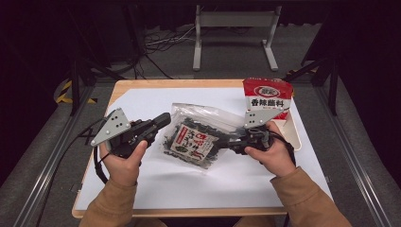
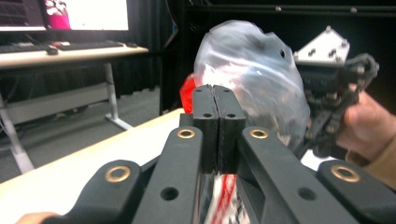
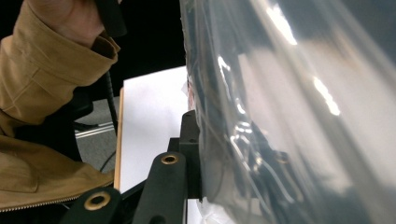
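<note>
Clear plastic zip bag point(image 1: 198, 135) of dark snack packets sits between the two grippers, lifted slightly off the white sheet point(image 1: 142, 101) on the wooden table point(image 1: 120, 87). Left gripper point(image 1: 163, 120) has its jaws pressed flat together; in the left gripper view they pinch the bag's film at its near edge, with the bulk of the bag point(image 2: 252, 74) ballooning just beyond the tips. Right gripper point(image 1: 224, 142) comes in from the opposite side; no earlier frame to compare, but in the right gripper view the film point(image 3: 280, 116) drapes over and between the jaws, and the pads look narrowed onto it, so it reads as a grip on the bag's far edge.

Step in hand, as a judgement: two-point hold on the bag, likely to pull the mouth open or lift it. Next move calls for both pinches staying tight while the hands part or rise together; thin film can slip out of either side.

Room: red-and-white seasoning packet point(image 1: 267, 97) stands just behind the right gripper, in a white tray point(image 1: 295, 132) at the table's edge, so little clearance that way. Ahead of the left gripper and toward the person, the sheet is open. Table edge is near outboard of each hand.
</note>
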